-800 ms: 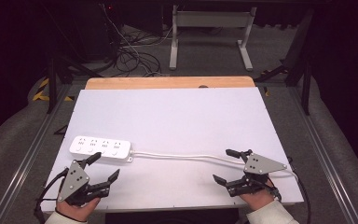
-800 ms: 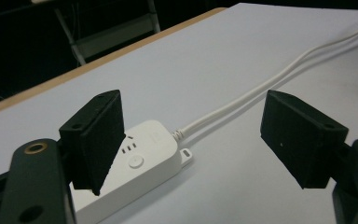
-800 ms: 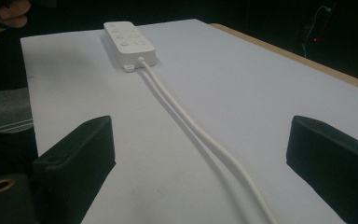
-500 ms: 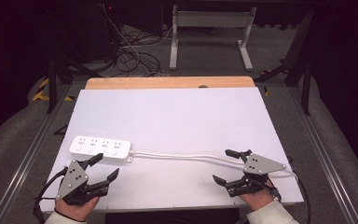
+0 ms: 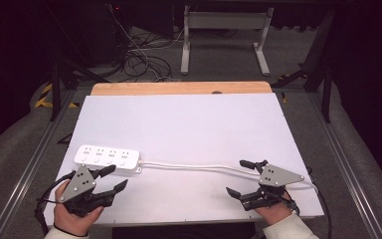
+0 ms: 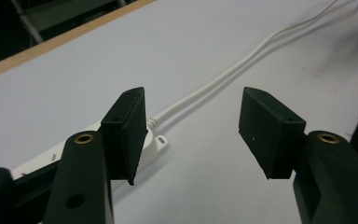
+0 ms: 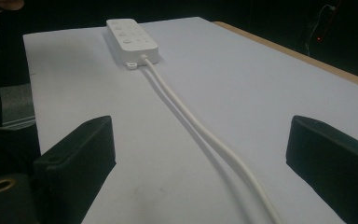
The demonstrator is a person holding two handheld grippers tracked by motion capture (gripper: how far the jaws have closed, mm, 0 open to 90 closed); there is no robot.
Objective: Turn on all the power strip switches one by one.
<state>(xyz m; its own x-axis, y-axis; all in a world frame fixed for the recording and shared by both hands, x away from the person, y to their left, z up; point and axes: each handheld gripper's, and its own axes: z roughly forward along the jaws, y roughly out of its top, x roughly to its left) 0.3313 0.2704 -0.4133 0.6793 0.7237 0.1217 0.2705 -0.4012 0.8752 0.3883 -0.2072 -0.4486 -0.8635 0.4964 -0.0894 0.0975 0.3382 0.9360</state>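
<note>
Here each hand-held gripper, left (image 5: 112, 180) and right (image 5: 239, 178), gapes wide, holding nothing, near the power strip (image 5: 107, 156)

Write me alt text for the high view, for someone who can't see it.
A white power strip lies at the left of a white table, its white cable trailing right toward the right gripper. A person's two hands at the near edge each hold an open black gripper; the left gripper sits just short of the strip, gripping nothing.
</note>
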